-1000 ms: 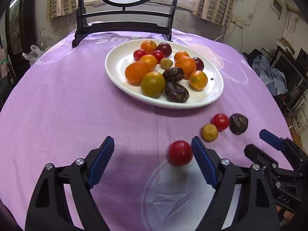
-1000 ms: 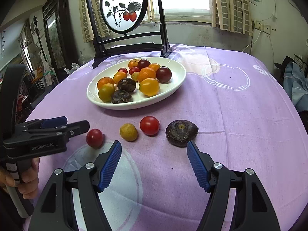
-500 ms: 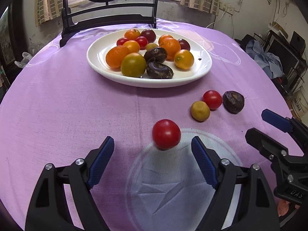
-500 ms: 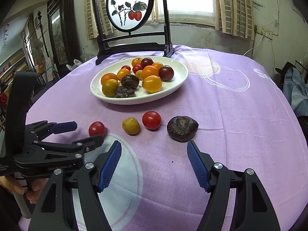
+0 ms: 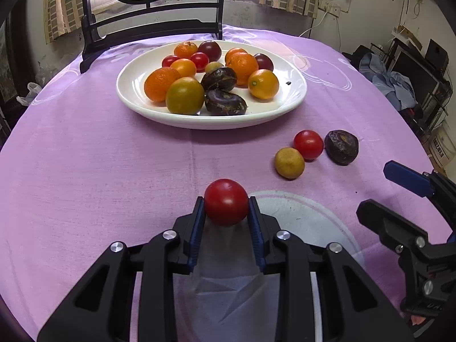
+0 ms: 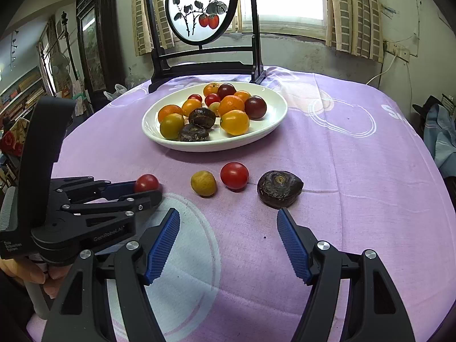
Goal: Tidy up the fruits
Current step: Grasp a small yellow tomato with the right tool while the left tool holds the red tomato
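Observation:
My left gripper (image 5: pixel 226 209) is shut on a red cherry tomato (image 5: pixel 226 205), low over the purple cloth; it also shows in the right wrist view (image 6: pixel 146 183). A white plate (image 5: pixel 293 97) holds several oranges, tomatoes and dark fruits. Loose on the cloth are a small yellow fruit (image 5: pixel 289 163), a red tomato (image 5: pixel 308 144) and a dark wrinkled fruit (image 5: pixel 341 147). My right gripper (image 6: pixel 228 230) is open and empty, just in front of the dark fruit (image 6: pixel 280 184) and the red tomato (image 6: pixel 234 175).
A black wooden stand with a round painted screen (image 6: pixel 201 8) stands at the table's far edge behind the plate (image 6: pixel 273 125). The round table's edge drops off on the right, with clutter (image 5: pixel 393 82) beyond.
My left gripper has moved in around the red tomato and shut on it. The right gripper has stayed open and shifted only slightly.

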The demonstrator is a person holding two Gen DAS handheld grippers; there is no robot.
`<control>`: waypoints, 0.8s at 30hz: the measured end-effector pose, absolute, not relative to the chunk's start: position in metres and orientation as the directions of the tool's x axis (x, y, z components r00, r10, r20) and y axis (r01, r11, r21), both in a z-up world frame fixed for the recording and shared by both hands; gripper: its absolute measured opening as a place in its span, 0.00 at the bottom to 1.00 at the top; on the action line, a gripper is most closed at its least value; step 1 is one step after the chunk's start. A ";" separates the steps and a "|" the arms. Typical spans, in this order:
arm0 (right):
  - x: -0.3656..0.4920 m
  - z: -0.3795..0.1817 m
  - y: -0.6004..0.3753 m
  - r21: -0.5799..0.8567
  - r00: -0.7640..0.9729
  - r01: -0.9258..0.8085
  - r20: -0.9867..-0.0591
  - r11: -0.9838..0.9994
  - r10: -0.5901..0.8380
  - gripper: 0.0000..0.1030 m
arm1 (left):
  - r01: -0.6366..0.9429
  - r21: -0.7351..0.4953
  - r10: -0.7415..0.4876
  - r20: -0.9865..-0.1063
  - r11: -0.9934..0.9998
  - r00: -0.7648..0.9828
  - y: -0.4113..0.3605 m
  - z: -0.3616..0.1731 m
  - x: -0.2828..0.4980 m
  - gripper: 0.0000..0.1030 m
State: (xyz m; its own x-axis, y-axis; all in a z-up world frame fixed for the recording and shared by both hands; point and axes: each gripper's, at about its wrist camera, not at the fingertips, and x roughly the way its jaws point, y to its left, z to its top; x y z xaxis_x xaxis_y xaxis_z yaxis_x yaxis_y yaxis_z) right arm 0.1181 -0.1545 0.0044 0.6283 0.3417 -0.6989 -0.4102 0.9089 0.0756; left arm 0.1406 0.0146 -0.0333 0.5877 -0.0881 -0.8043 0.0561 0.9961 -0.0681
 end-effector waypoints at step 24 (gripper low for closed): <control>0.142 -0.028 -0.111 0.061 0.519 -0.452 -0.793 0.890 0.318 0.66 | 0.033 -0.078 -0.082 -0.797 0.996 0.598 0.041 -0.021 0.135 0.28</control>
State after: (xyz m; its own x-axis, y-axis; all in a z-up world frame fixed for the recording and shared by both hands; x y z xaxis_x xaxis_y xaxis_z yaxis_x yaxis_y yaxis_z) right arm 0.1423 -0.1110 -0.0281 0.5194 0.3178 -0.7932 -0.4521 0.8899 0.0605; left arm 0.1352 0.0407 -0.0210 0.5984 -0.0821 -0.7970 0.0332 0.9964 -0.0778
